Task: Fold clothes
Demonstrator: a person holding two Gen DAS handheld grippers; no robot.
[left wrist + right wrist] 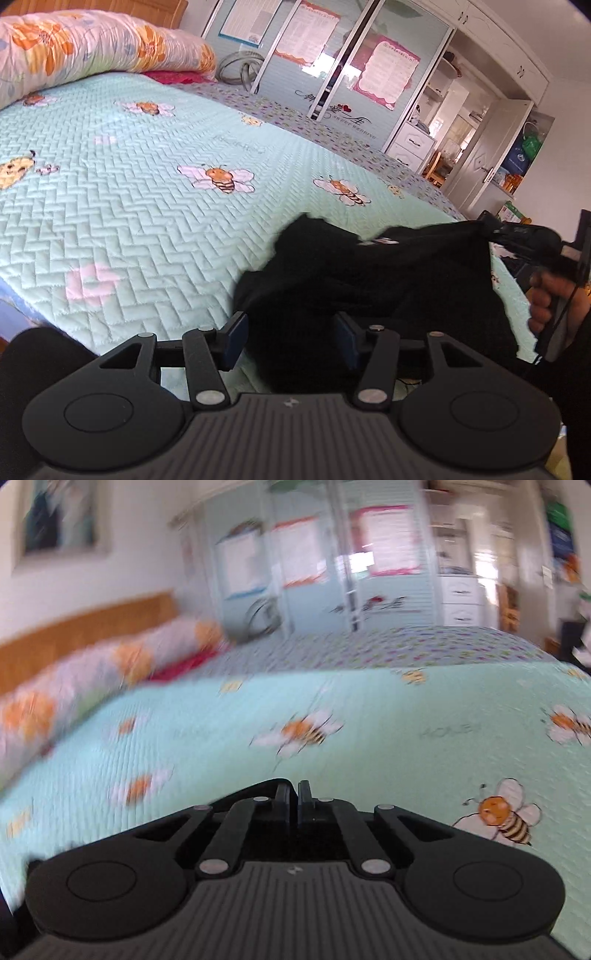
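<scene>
We see one black garment (pixel 369 280), crumpled and bunched, lying at the bed's near edge, one corner lifted rightward.

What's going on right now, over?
Left claw half open around black garment. Right claw shut on garment's far corner, lifting it off bed. Nothing in the way.

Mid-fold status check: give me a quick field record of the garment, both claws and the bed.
garment: black garment, bunched near the bed's near edge, not yet folded
left claw: jaws half apart, cloth filling the gap; grip unclear
right claw: shut on the garment's raised right edge
surface: mint bee-print bedspread
also on bed: rolled floral quilt by the headboard
</scene>
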